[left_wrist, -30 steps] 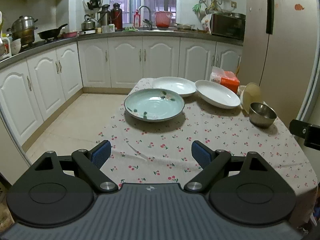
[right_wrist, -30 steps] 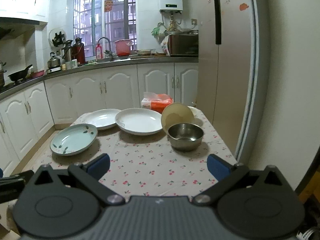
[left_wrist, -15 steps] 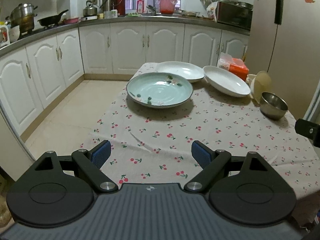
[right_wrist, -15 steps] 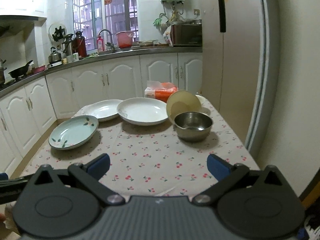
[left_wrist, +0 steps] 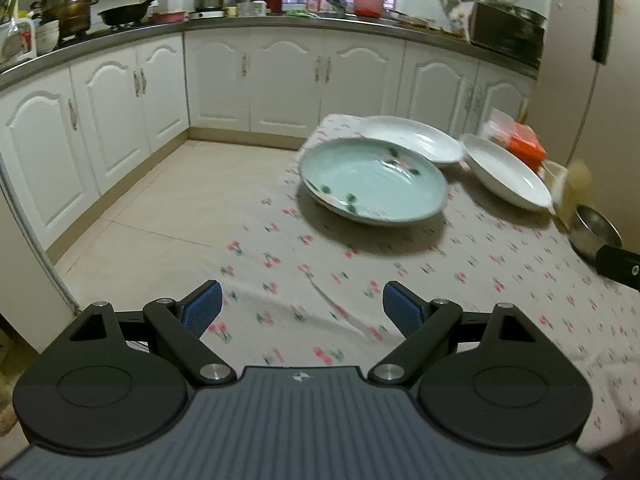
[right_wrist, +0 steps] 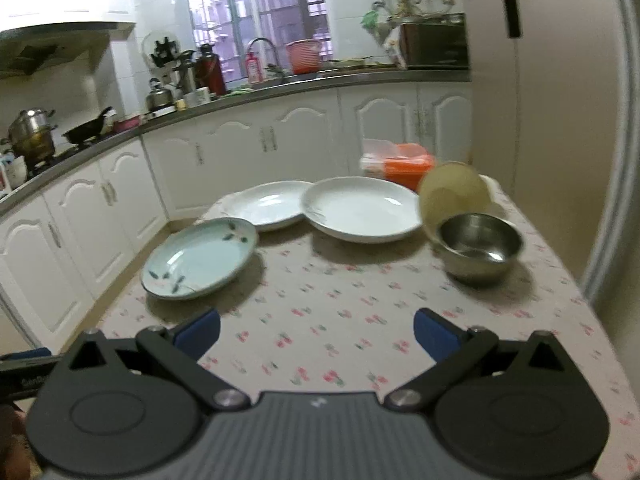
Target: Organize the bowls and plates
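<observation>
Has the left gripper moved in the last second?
Yes. The left gripper, open, has advanced toward the green plate, which looms larger and sits further right against the cabinets.

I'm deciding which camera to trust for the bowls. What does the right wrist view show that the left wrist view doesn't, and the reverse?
Only the right wrist view shows the steel bowl whole, with the yellowish bowl leaning behind it, plus the window and the right tool, open. Only the left wrist view shows the bare floor beside the table and the left tool, open. Both show the green plate, the two white plates, the orange tissue pack and the cherry tablecloth.
</observation>
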The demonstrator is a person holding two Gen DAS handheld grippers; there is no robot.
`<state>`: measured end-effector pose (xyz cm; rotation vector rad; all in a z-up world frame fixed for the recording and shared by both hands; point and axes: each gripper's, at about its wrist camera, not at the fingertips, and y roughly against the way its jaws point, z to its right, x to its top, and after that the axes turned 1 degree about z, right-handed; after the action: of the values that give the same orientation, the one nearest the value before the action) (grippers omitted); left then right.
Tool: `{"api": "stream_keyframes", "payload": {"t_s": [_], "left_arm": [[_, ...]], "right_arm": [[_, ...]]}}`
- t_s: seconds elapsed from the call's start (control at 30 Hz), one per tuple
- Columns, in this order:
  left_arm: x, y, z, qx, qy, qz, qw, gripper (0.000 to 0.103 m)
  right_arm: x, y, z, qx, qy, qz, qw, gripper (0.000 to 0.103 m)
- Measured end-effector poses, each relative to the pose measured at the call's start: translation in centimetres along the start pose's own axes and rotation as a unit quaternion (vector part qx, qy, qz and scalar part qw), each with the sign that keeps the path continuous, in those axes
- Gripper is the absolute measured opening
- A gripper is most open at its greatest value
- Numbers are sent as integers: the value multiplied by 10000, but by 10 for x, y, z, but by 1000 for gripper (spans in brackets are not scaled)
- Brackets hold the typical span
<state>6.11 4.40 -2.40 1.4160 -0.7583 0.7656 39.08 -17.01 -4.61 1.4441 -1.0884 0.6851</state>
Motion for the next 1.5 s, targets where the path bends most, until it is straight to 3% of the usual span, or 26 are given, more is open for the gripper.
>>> {"api": "stream_keyframes", "payload": {"t_s": [0.37, 0.5, 0.7, 0.87, 1.03, 1.3, 1.5], "left_arm": [[45, -47, -37, -215, 617, 243, 9976, 103], [60, -72, -41, -299, 765, 298, 9962, 103], [75, -109, -38, -641, 1061, 90, 9922, 83], [81, -143, -39, -830, 1365, -181, 9870, 47], [78, -166, -31, -809, 1358, -296, 9870, 42], [79, -191, -22, -1090, 1294, -424, 9847, 41], [74, -192, -20, -1250, 1275, -499, 9827, 41]], "right_arm": [[36, -79, -5, 928, -623, -314, 9932, 98], [44, -110, -2, 1041, -906, -484, 9893, 93], [48, -145, -2, 1333, -1204, -727, 9810, 82], [49, -161, -7, 1662, -1450, -773, 9723, 75], [50, -172, -6, 1868, -1625, -694, 9664, 76], [48, -180, -3, 2220, -1837, -665, 9553, 77], [52, -184, -7, 2278, -1811, -690, 9542, 82]]}}
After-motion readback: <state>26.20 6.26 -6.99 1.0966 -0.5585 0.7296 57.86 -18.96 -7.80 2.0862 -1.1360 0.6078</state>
